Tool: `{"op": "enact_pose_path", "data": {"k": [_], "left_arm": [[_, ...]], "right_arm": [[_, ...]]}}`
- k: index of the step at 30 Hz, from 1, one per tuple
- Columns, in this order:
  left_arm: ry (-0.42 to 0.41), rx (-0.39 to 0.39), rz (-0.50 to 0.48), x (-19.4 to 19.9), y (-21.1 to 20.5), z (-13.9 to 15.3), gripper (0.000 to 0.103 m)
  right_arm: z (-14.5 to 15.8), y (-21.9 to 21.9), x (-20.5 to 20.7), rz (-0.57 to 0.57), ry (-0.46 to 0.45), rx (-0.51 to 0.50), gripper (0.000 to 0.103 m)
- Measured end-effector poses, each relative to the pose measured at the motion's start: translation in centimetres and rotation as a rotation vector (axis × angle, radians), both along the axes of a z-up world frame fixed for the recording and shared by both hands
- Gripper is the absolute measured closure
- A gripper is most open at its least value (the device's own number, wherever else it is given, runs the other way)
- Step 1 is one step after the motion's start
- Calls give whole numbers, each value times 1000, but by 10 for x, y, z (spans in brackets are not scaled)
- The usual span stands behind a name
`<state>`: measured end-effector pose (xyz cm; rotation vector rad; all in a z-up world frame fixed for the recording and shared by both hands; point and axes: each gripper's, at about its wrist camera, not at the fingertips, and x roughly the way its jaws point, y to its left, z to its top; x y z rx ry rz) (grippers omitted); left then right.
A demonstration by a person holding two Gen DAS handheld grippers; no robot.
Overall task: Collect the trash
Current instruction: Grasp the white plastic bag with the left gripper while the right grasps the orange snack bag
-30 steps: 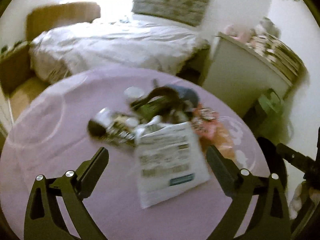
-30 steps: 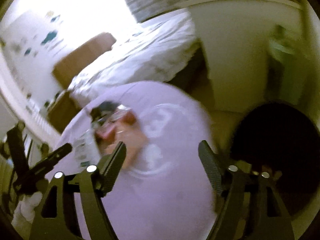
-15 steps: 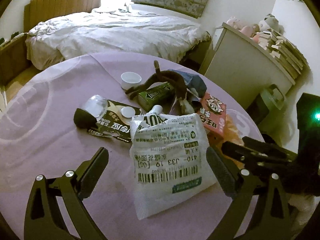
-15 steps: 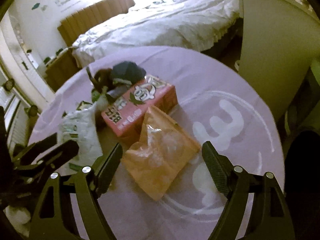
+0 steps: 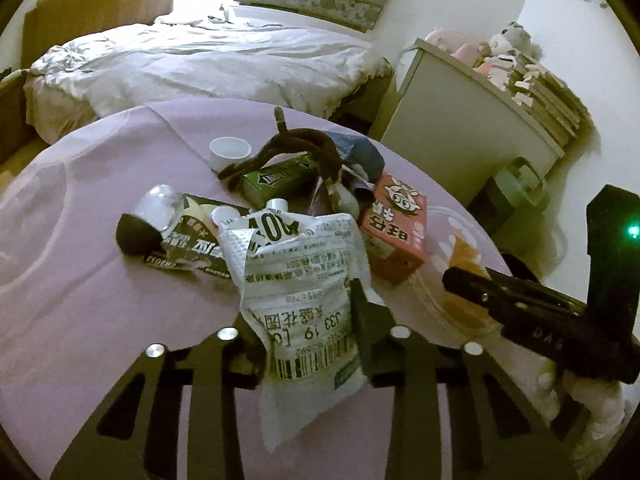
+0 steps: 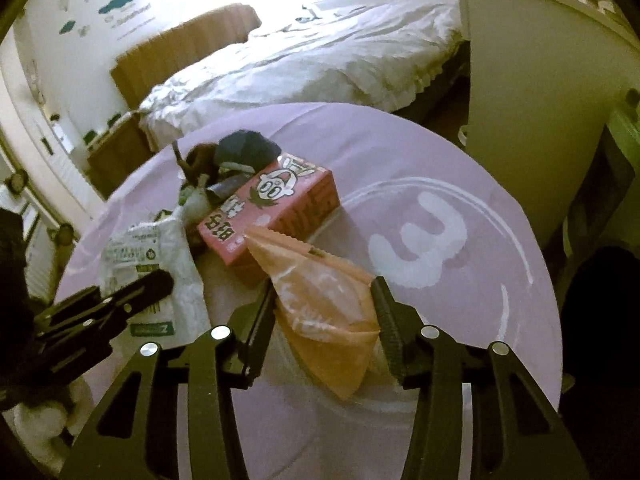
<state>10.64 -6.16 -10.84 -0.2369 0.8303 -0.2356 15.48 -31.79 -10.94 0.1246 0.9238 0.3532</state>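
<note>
both claws have been narrowed: left claw clamped on white pouch, right claw around orange bag; remaining litter uncollected.

White printed pouch: crumpled, barcode end nearest, pinched between left hand-held gripper fingers. Orange plastic bag: translucent, wrinkled, squeezed between right hand-held gripper fingers. Pink carton: cartoon face, lying flat, touching orange bag's far edge. Green gum box under dark brown banana peel. Black wrapper, white cap, clear bottle lying on table.
</note>
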Motion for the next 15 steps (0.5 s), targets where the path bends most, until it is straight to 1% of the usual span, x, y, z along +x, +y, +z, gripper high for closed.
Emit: {"op": "enact_pose_path", "data": {"k": [2,6,10,13,15], "left_arm": [[-1,-16,1,-5,3,4,73],[-35,-38,7,-23,11,18,73],[-74,-52,41,-40,29,34,73],[-91,-97,49,-47,44,42,73],[-106,-86,31,-50,47,46,73]], "right_arm": [[7,-9,-8,-16,-16,32,55],[22,-23,-23,-44,-51,73,55],[35,-40,-36,-73,-83,117,55],[41,-53,-46,-93,-97,140,55],[42,-58,-50,-100,-97,154,55]]}}
